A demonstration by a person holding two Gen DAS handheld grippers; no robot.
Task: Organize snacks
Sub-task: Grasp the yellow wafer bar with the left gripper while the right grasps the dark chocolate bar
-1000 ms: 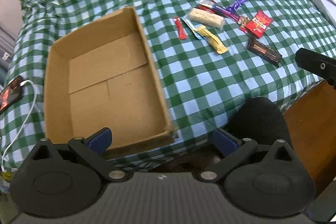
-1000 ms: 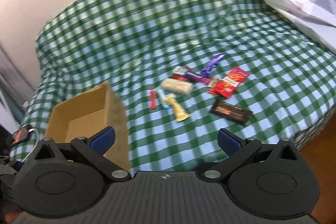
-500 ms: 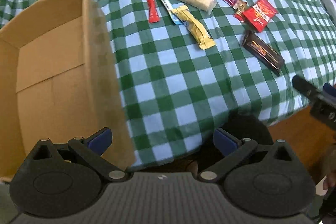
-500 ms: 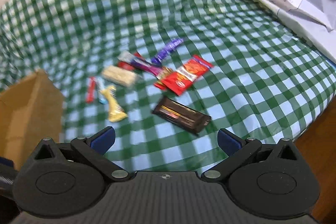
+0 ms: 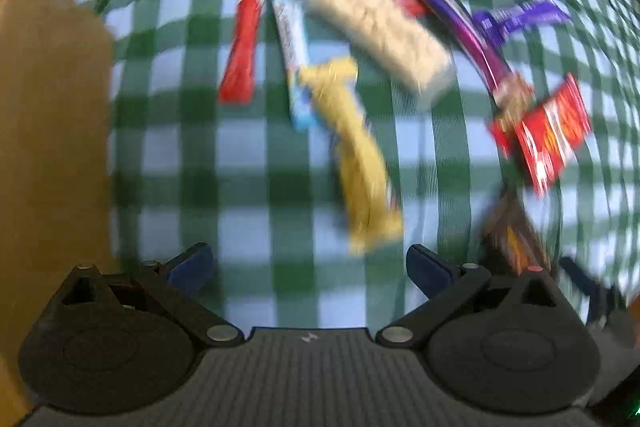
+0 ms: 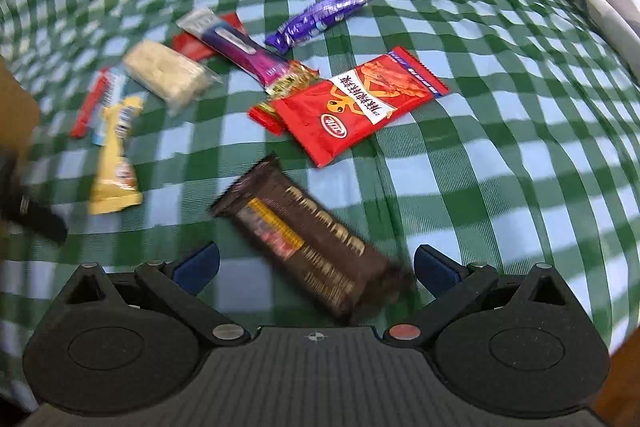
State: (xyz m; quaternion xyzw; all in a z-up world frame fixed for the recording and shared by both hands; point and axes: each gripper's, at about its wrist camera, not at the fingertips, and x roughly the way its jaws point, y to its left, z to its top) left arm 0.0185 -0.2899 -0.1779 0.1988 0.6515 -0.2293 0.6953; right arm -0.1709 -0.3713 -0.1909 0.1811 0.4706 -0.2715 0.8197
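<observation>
Right gripper (image 6: 316, 269) is wide open and empty, straddling the brown biscuit pack (image 6: 304, 235) on the checkered cloth (image 6: 500, 155). Looks light, crinkly, probably slippery, so I'd pinch across its middle. Left gripper (image 5: 308, 263) gapes empty near the yellow bar (image 5: 360, 163).

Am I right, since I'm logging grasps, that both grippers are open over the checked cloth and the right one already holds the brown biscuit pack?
Not quite. The right gripper is open and holds nothing. In the right wrist view the brown biscuit pack lies flat on the checked cloth, partly between the fingers. The left gripper is open too.
</observation>
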